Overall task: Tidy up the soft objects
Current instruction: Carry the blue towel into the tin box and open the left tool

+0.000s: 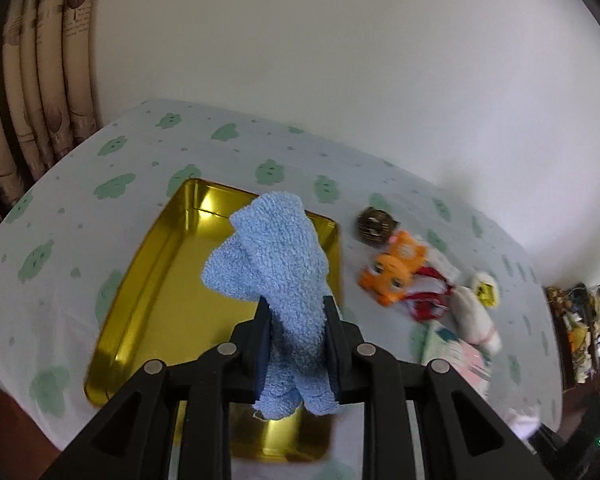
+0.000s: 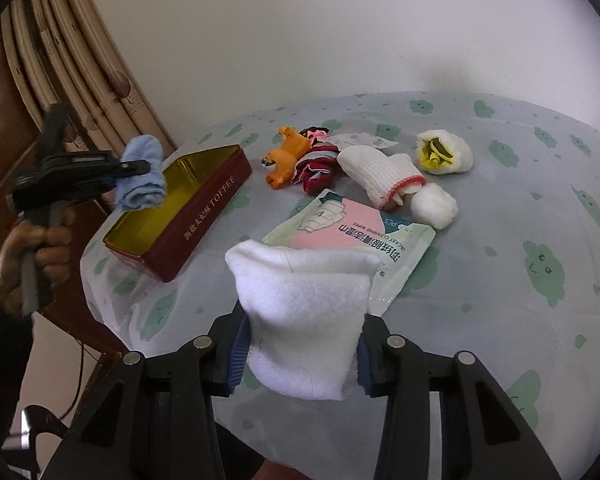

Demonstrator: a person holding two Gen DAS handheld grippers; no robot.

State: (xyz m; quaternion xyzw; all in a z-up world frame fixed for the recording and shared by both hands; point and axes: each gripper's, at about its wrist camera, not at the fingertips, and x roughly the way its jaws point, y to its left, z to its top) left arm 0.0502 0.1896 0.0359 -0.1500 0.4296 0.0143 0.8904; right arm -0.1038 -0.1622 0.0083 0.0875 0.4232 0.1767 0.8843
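Fluffy light-blue rolled towel (image 1: 278, 280) pinched in left gripper (image 1: 296, 320) fingers, hung over open gold-lined toffee tin (image 1: 140, 288). Right gripper (image 2: 302, 354) fingers clamped white fleece pouch (image 2: 302, 312), tin far-left of it.

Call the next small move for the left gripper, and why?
Probably lower it a little and open the jaws. The left gripper is shut on the blue cloth, which hangs over the open gold-lined tin; the tin looks empty, so the cloth should drop in cleanly. The right gripper, clamped on the white cloth, can wait its turn.
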